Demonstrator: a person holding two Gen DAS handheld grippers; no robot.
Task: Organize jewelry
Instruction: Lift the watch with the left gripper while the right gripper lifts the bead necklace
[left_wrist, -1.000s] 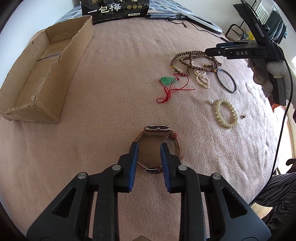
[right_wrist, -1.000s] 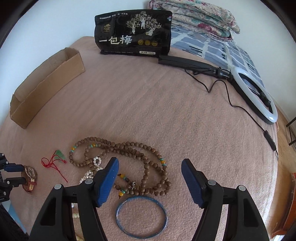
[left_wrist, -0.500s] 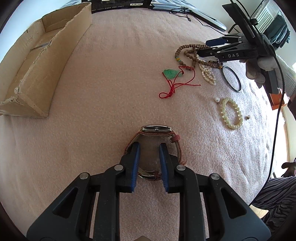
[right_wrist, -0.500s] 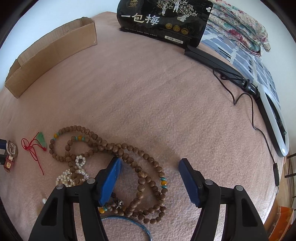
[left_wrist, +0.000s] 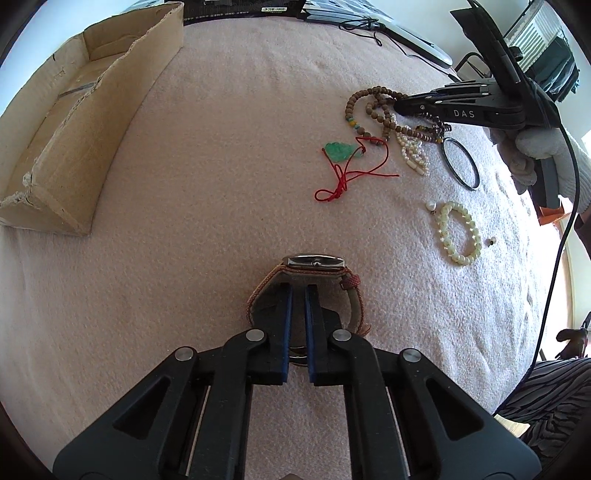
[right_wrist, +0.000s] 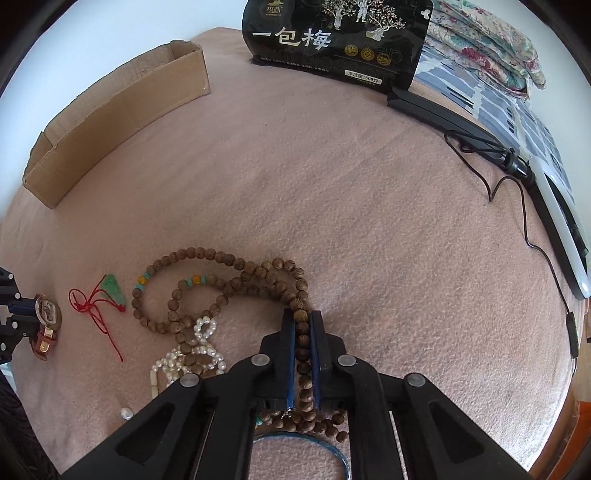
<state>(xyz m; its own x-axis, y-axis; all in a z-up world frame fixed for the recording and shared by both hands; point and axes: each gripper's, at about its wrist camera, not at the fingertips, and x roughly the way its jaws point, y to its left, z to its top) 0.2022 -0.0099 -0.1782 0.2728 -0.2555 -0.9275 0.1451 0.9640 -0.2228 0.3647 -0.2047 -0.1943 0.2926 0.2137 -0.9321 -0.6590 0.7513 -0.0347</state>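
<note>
My left gripper (left_wrist: 297, 317) pinches watch (left_wrist: 314, 263) strap low on pink bed (left_wrist: 221, 166) – fingers nearly together. My right gripper (right_wrist: 302, 325) clamps wooden beads (right_wrist: 236, 266) – strand runs between fingers. Jade pendant (left_wrist: 340, 150), pearls (left_wrist: 412, 153), bangle (left_wrist: 460, 163), pale bracelet (left_wrist: 458, 232) lie nearby. Cardboard box (left_wrist: 66, 147) far left.

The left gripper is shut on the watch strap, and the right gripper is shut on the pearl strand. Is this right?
Not quite. The right gripper is shut on the wooden beads, not the pearl strand, as the right wrist view shows. The left gripper is indeed shut on the watch strap.
</note>
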